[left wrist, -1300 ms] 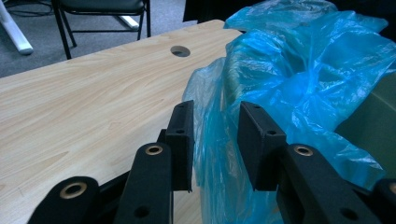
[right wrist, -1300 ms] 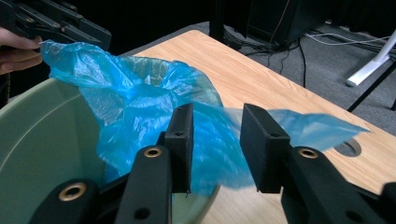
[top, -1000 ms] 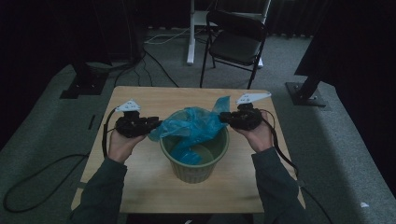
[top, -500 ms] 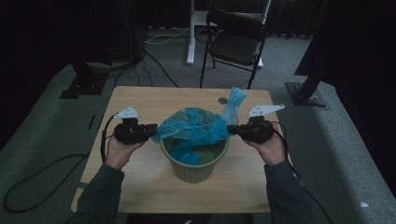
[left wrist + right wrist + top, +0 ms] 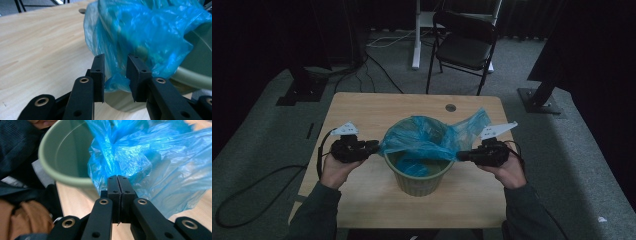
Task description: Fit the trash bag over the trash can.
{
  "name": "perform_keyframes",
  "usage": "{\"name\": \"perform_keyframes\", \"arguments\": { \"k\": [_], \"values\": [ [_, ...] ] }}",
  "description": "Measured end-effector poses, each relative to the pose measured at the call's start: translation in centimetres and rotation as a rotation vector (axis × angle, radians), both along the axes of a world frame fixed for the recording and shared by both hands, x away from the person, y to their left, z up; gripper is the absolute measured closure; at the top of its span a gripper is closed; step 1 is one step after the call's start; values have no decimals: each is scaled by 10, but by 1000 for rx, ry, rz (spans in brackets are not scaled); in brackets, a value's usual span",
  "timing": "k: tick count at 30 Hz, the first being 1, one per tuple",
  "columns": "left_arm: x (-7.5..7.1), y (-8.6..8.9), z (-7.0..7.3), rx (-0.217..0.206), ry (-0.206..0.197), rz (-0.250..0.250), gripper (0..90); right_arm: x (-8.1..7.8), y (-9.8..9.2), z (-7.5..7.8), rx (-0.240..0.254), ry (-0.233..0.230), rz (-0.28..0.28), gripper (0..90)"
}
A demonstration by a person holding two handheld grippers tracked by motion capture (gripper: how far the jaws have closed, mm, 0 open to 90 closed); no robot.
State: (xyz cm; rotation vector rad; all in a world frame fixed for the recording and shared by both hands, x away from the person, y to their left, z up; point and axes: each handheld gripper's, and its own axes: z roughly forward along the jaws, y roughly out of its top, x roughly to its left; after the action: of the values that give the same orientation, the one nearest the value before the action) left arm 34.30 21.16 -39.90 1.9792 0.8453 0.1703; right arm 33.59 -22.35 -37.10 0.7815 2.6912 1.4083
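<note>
A pale green bin (image 5: pixel 418 184) stands mid-table with a blue plastic bag (image 5: pixel 427 136) draped in and over its mouth. My left gripper (image 5: pixel 375 147) is at the bin's left rim. In the left gripper view this gripper (image 5: pixel 115 73) is open, and a fold of the bag (image 5: pixel 145 32) hangs between its jaws beside the bin's rim (image 5: pixel 197 75). My right gripper (image 5: pixel 460 156) is at the bin's right rim. In the right gripper view that gripper (image 5: pixel 117 182) is shut on the edge of the bag (image 5: pixel 155 165), next to the bin (image 5: pixel 62 157).
The wooden table (image 5: pixel 362 110) has a small round hole (image 5: pixel 450 107) near its far edge. A black folding chair (image 5: pixel 464 45) stands on the carpet behind the table. Cables run across the floor at the left.
Both hands have come from the bin's far side toward the person and spread apart. The bag is now pulled lower and wider over the bin's mouth.
</note>
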Motion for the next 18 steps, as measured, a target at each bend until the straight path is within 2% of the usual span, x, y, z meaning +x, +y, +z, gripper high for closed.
{"name": "perform_keyframes", "arguments": {
  "k": [3,4,5,12,14,18],
  "values": [
    [-3,-4,-1,9,-3,-21,677,-3,0,-2,-9,7,19,894],
    [-6,-9,-1,34,-15,-23,678,-3,0,-3,-7,8,19,893],
    [-6,-10,-1,38,-17,-17,688,-3,-1,-3,-3,7,15,894],
    [-2,-14,0,34,-27,5,746,0,-1,-5,9,-7,-10,895],
    [4,-20,0,50,-42,34,777,8,-2,-6,8,-22,-45,895],
    [9,-26,-1,42,-44,43,836,16,-4,-7,15,-31,-103,895]
  ]
}}
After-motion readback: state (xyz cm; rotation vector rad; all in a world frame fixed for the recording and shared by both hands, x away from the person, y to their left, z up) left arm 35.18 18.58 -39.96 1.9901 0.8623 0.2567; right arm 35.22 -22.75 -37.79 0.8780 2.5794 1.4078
